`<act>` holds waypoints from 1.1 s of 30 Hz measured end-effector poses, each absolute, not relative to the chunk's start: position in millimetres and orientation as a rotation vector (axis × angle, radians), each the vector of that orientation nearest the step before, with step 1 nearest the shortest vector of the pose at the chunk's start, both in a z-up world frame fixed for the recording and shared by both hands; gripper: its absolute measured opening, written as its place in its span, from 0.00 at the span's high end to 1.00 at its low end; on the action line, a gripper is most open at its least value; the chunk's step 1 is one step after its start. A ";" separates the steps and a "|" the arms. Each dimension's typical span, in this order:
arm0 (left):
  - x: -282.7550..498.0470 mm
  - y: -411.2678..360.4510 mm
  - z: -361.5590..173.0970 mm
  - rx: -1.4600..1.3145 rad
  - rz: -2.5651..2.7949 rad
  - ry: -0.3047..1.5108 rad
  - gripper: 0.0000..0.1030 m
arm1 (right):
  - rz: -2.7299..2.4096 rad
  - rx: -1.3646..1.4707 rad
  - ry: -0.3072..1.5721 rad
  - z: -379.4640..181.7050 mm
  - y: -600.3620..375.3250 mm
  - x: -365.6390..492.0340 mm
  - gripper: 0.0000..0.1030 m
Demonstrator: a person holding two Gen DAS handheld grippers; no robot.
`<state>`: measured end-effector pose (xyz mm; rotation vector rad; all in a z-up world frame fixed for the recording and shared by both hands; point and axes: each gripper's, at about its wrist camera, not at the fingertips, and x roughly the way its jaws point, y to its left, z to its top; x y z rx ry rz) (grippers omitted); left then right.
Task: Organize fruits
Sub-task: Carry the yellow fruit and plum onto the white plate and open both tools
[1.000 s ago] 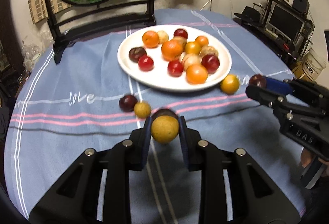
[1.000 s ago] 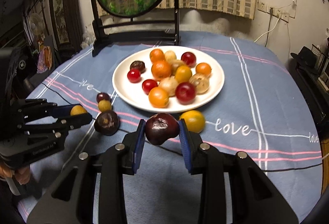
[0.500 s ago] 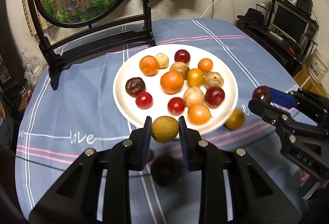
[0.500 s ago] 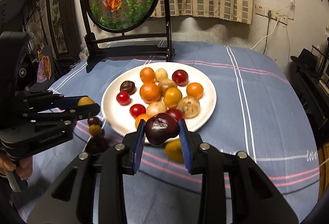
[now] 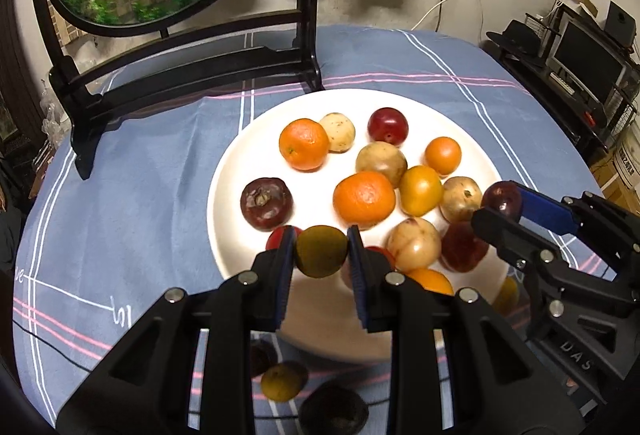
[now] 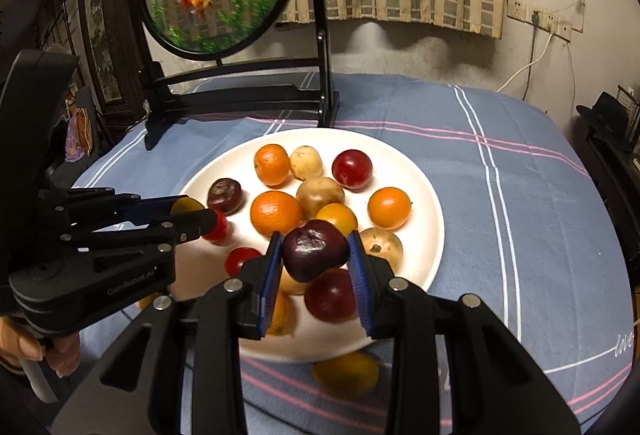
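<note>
A white plate [image 5: 240,171] [image 6: 432,211] on the blue tablecloth holds several oranges, red, dark and pale fruits. My left gripper [image 5: 321,252] is shut on an olive-yellow fruit [image 5: 321,251], held above the plate's near left rim. It also shows in the right wrist view [image 6: 192,213]. My right gripper [image 6: 315,255] is shut on a dark purple fruit [image 6: 315,249], held above the plate's near side. It shows in the left wrist view [image 5: 500,205] at the plate's right edge.
A round fish-picture screen on a black stand [image 5: 192,75] [image 6: 240,95] stands behind the plate. Loose fruits lie on the cloth in front of the plate: a yellow one [image 5: 280,381], a dark one [image 5: 334,411], and a yellow one [image 6: 346,373].
Both grippers have moved forward from the loose fruits on the cloth to over the plate, each still holding its fruit.
</note>
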<state>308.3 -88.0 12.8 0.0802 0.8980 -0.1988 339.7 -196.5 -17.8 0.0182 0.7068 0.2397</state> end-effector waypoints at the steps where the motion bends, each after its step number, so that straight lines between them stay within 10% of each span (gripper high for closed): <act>1: 310.7 -89.1 10.4 0.081 -0.195 0.900 0.74 | 0.239 0.018 0.711 -19.5 -197.1 342.5 0.68; 33: 338.6 -99.4 -7.0 0.073 -0.122 0.914 0.73 | 0.200 0.049 0.759 -45.6 -196.1 377.9 0.67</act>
